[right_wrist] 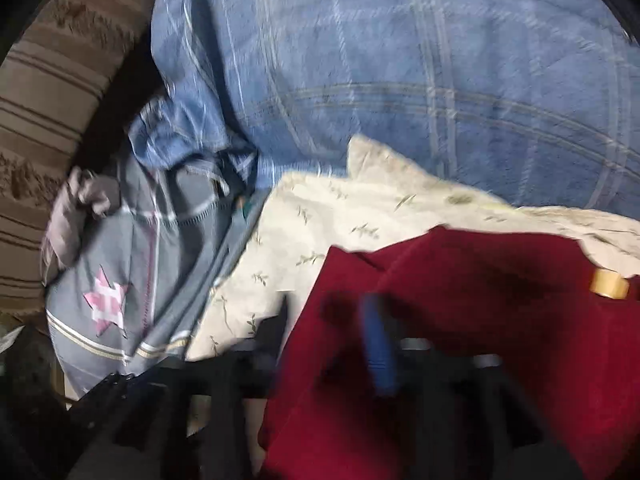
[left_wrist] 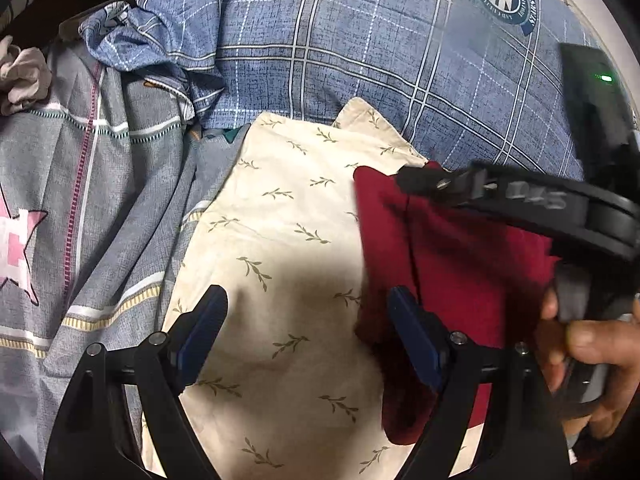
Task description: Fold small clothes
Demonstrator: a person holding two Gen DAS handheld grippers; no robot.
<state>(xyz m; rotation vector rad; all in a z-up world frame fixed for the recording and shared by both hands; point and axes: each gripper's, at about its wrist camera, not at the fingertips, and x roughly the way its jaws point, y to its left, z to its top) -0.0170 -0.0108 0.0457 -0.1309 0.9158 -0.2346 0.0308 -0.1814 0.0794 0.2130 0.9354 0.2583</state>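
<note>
Red garment (left_wrist: 460,272) is seen lying on the cream leaf-print cloth (left_wrist: 280,220), which is spread over the blue checked bedsheet (left_wrist: 360,60). Left gripper (left_wrist: 308,320) is held with jaws apart above the cream cloth, nothing between them. For the right gripper (right_wrist: 332,320), blurred over the red garment, the state cannot be told

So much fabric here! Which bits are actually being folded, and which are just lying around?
Part of the job:
- red garment
- left tool, open above the cloths
- right tool, over the garment's far edge

Just lying about:
- cream leaf-print cloth under the garment
- blue checked bedding
- grey star-print cloth
- small yellowish object, too blurred to identify
</note>
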